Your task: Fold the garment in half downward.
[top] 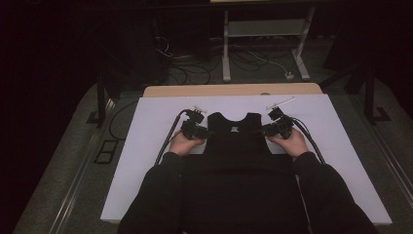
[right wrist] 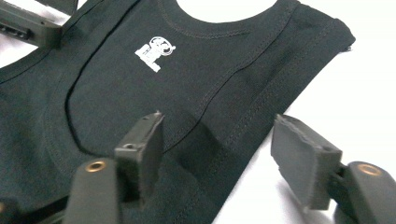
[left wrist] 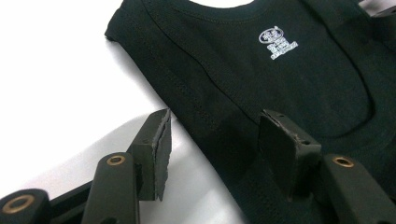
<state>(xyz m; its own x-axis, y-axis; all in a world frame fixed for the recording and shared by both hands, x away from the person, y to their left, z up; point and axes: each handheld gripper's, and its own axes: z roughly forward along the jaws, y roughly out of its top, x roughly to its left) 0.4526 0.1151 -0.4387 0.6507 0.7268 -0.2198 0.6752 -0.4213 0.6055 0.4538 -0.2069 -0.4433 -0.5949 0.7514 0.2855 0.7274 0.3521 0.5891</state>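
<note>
Toward the far edge of the white table cover (top: 146, 161), midway between its left and right edges, a black tank top (top: 234, 134) is lying flat with its neckline pointing away from the person and a small white logo (left wrist: 275, 39) printed below the collar. At the garment's left armhole edge the left gripper (top: 202, 130) is hovering with its jaws spread wide — in the left gripper view one jaw is sitting over the bare cover and the other over the dark fabric, with nothing pinched between them. At the right armhole edge the right gripper (top: 270, 129) is doing the same, jaws wide apart and straddling the hem of the armhole — one over cloth, one over the white cover. Both hands are resting just beside the garment's sides, and the cables are trailing back along the cover toward its near edge
</note>
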